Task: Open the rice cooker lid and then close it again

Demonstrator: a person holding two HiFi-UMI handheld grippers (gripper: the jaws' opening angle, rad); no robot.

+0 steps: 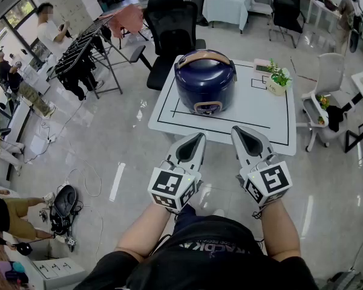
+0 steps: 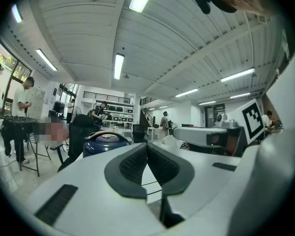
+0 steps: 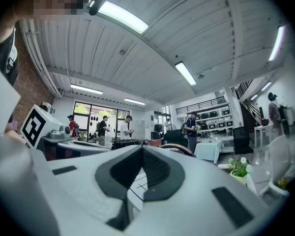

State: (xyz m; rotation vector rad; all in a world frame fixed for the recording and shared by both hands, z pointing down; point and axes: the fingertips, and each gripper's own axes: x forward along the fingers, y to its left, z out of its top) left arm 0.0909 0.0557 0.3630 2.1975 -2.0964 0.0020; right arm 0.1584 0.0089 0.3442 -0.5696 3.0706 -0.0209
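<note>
Navy-blue rice cooker [image 1: 204, 80]: stood on the table, left of its middle and inside the black outline [image 1: 169, 110] drawn on the top. Its lid was down.
Tan handle [image 1: 204, 55]: lay arched over the top of the closed lid, with neither gripper touching it.
White table [image 1: 272, 116]: sat on a glossy pale floor, its near edge facing the person.
Left gripper [image 1: 199, 136]: was held level and aimed toward the cooker. In the head view its tips were about at the table's near edge, short of the cooker. In the left gripper view the two ribbed pads [image 2: 135, 162] met along a single seam with nothing between them.
Right gripper [image 1: 236, 130]: was held level just beside the left one, also pointing at the table and clear of the cooker. Its dark pads [image 3: 157, 173] were pressed together and empty.
Marker cubes: one sat at the back of each gripper, left [image 1: 172, 188] and right [image 1: 267, 182], just ahead of the person's forearms.
Potted plant [image 1: 279, 79]: stood near the table's far right corner, well apart from the cooker.
Black office chair [image 1: 170, 26]: stood behind the table's far left side.
Drying rack [image 1: 78, 48]: stood on the floor to the left, with bystanders beyond it by the windows.
</note>
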